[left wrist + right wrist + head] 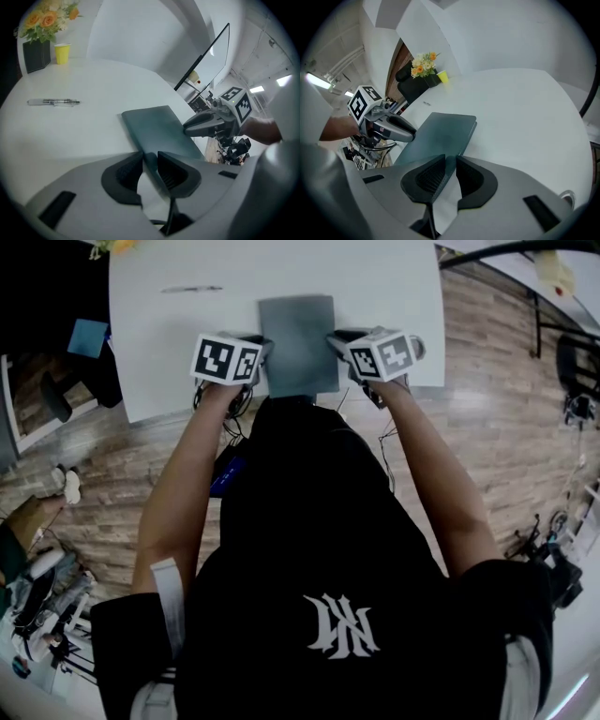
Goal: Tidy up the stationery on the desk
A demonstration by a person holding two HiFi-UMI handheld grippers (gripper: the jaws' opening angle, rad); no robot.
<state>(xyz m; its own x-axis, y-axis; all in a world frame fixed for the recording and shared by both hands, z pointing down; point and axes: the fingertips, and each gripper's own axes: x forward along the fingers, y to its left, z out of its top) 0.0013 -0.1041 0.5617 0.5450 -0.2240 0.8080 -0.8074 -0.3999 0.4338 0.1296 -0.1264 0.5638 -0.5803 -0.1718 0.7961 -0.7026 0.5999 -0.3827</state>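
A grey-green notebook (pixel 298 343) hangs flat over the near edge of the white desk (pixel 169 352), held from both sides. My left gripper (pixel 265 348) is shut on the notebook's left edge, which runs between its pads (pixel 149 164). My right gripper (pixel 336 343) is shut on the opposite edge; the cover (pixel 440 133) passes between its jaws (pixel 450 171). Each gripper shows in the other's view, the right one (pixel 201 124) and the left one (pixel 396 129). A clear pen (pixel 190 288) lies alone on the far left of the desk, also visible as the pen (pixel 54 101) in the left gripper view.
At the desk's far corner stand a black box of orange flowers (pixel 37 51) and a yellow cup (pixel 62 52). The desk's near edge is just below the notebook. Wooden floor (pixel 497 427), cables and a blue object (pixel 87 337) surround the desk.
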